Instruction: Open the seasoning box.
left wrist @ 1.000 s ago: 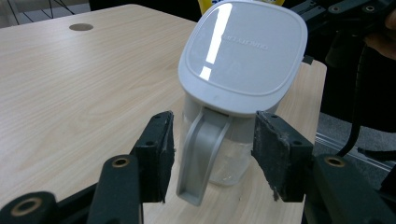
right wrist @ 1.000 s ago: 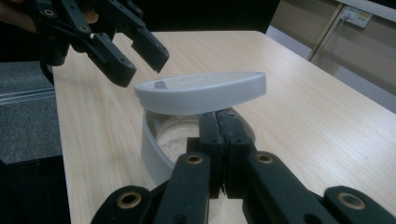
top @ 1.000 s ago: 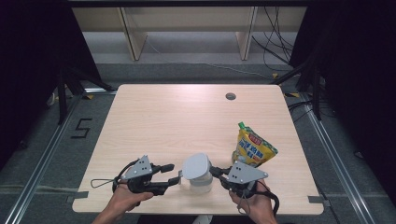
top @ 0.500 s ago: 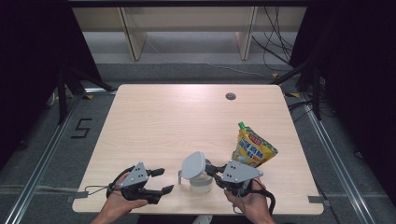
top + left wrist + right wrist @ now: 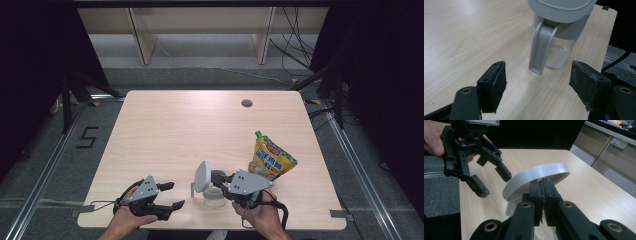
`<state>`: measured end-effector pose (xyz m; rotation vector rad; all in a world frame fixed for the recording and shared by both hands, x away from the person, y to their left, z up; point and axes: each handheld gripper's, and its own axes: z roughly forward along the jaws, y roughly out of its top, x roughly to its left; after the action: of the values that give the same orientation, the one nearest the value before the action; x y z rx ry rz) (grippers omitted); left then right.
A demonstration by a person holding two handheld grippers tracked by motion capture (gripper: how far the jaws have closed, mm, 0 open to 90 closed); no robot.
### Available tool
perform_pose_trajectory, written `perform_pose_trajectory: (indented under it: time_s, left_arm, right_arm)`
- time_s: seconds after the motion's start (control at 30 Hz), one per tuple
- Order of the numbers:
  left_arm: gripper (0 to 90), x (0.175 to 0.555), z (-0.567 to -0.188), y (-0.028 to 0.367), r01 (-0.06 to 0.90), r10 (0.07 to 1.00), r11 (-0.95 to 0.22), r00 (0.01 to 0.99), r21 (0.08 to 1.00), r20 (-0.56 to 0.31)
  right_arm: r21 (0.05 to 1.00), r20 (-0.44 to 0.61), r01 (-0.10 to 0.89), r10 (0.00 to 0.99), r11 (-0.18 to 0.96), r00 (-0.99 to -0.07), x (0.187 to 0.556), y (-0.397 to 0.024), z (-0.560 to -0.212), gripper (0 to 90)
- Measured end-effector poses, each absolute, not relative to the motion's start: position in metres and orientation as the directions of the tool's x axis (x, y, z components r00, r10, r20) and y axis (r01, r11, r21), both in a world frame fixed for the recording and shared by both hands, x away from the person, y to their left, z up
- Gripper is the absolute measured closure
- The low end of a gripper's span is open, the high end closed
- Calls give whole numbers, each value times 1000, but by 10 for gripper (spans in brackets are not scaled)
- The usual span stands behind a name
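Observation:
A clear jar (image 5: 214, 196) with a grey handle (image 5: 541, 47) stands near the table's front edge. Its grey lid (image 5: 202, 176) is tipped up on edge above the jar. My right gripper (image 5: 218, 179) is shut on the rim of the lid (image 5: 536, 173), reaching in from the right; in the right gripper view its jaws (image 5: 541, 185) are pressed together there. My left gripper (image 5: 175, 195) lies to the left of the jar, apart from it. Its jaws have just been opening and nothing is between them (image 5: 539, 76); the jar (image 5: 560, 53) stands a little ahead.
A yellow spouted pouch (image 5: 270, 160) stands just right of the jar, behind my right hand. The wooden table (image 5: 200, 125) has a small round hole (image 5: 246, 103) at the far right. Shelving and cables lie beyond the far edge.
The left gripper has drawn back to the left, away from the jar, and its jaws have opened. The right gripper has raised the lid from flat to tipped up.

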<state>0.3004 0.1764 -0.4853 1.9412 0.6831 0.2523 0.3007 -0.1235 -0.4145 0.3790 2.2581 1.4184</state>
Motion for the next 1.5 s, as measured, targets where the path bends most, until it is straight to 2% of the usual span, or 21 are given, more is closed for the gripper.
perform_pose_trajectory:
  time_s: [0.37, 0.6, 0.83, 1.03, 1.1, 1.2, 1.27, 1.3, 1.33, 1.4, 1.47, 1.5]
  left_arm:
    - [289, 302, -485, 176, 332, 551, -343, 829, 879, -98]
    - [289, 300, -486, 174, 353, 556, -325, 822, 877, -125]
    - [288, 300, -487, 174, 341, 555, -345, 826, 874, -104]
    - [259, 299, -488, 172, 350, 558, -344, 823, 871, -110]
    - [253, 300, -487, 173, 334, 555, -354, 827, 874, -91]
    - [207, 298, -487, 171, 360, 566, -321, 814, 876, -128]
    - [182, 300, -486, 173, 341, 559, -340, 823, 877, -103]
    - [169, 300, -486, 174, 342, 561, -350, 822, 872, -98]
    - [159, 299, -486, 173, 362, 574, -316, 809, 877, -127]
    - [156, 299, -486, 173, 361, 571, -308, 810, 880, -133]
    - [155, 300, -485, 175, 344, 567, -325, 816, 881, -110]
    - [153, 299, -485, 174, 352, 568, -310, 813, 883, -125]
  right_arm:
    - [902, -220, -9, 441, 432, -870, 300, -115, -412, 859]
    - [898, -225, -19, 422, 440, -878, 300, -111, -412, 856]
    - [904, -212, -2, 444, 427, -871, 301, -120, -413, 823]
    - [912, -188, 40, 502, 409, -844, 303, -140, -424, 654]
    - [915, -186, 44, 514, 401, -837, 302, -145, -425, 632]
    - [919, -174, 66, 549, 389, -818, 300, -163, -430, 579]
    - [921, -173, 66, 554, 385, -814, 301, -165, -432, 569]
    - [929, -137, 103, 591, 354, -795, 299, -173, -435, 534]
    - [928, -144, 98, 586, 360, -798, 300, -176, -436, 522]
    - [929, -144, 99, 594, 357, -792, 300, -180, -437, 513]
    - [935, -140, 107, 627, 339, -766, 298, -185, -438, 458]
    - [934, -127, 121, 632, 335, -764, 297, -187, -438, 445]
